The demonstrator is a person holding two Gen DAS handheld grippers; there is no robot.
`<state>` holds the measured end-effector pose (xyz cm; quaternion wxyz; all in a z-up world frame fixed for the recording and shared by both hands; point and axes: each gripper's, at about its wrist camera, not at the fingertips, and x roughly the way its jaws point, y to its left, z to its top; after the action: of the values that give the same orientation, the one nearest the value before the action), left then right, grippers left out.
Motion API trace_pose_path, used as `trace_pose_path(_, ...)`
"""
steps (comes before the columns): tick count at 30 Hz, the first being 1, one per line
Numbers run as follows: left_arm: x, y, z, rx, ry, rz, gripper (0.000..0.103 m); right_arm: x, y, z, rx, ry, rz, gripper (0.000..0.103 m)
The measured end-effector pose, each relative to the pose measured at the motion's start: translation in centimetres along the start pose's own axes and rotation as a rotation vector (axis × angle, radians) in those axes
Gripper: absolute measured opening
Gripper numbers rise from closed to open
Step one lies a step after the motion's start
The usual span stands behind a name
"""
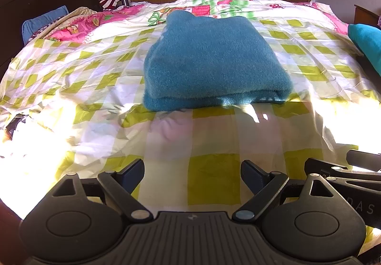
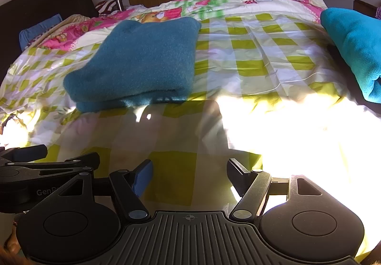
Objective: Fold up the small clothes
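Item 1: folded teal garment, lying flat on the checked bedspread as a squared, layered bundle, its doubled edge facing my tools. It sits straight ahead of my left gripper and ahead-left of my right gripper, so I judge the left the nearer of the two. Its longer run looks to go away from me toward the far side of the bed (fisheye bending makes this uncertain).

Item 2: second teal garment, bunched at the right margin of the bed, well apart from the first and closer to my right tool.

Item 3: both grippers, jaws spread wide, nothing between them, hovering low over bare bedspread short of the bundle.

Containers: none in view.

Judgement: the first piece appears done; the second is the likely next reach.
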<state>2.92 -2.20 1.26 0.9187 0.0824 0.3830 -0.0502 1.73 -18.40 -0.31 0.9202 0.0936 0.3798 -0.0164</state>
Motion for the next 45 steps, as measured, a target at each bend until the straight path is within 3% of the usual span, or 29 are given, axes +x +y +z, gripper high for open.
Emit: trace_pose_path(45,-0.01,-0.59,-0.02,0.038,0.022,0.033,0.099,0.3,-0.56,-0.26,0.014,0.013,0.019,0.069)
